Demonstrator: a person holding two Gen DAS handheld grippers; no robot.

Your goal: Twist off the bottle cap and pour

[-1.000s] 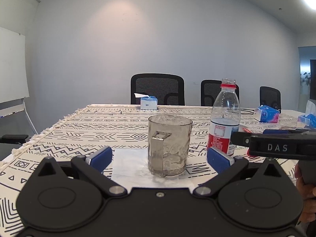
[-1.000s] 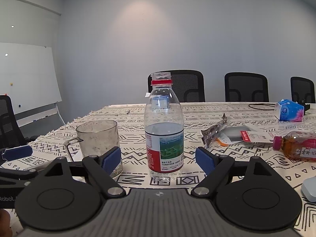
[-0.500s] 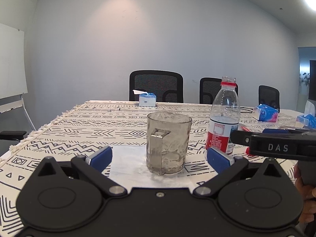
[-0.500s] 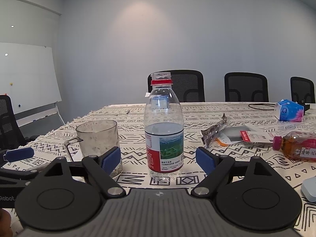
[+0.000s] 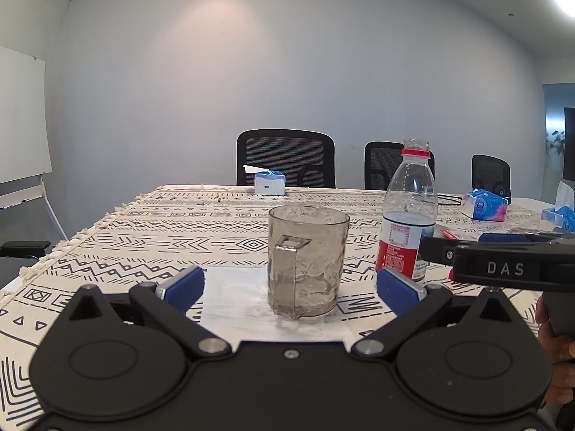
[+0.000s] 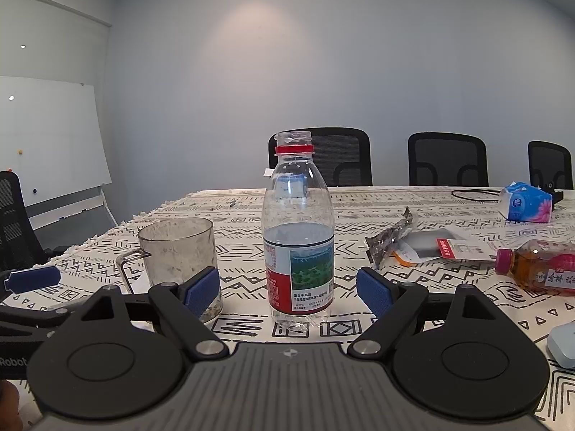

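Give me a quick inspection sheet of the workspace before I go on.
Surface: patterned tablecloth, white napkin under the mug.
Job's things: water bottle upright, cap off, partly full; clear mug upright beside it.
Clutter: tea bottle lying down, wrappers, tissue packs.
Grippers: left gripper open, facing the mug; right gripper open, facing the bottle, not touching.
Cables: black cable at far edge.
Surroundings: office chairs, whiteboard.
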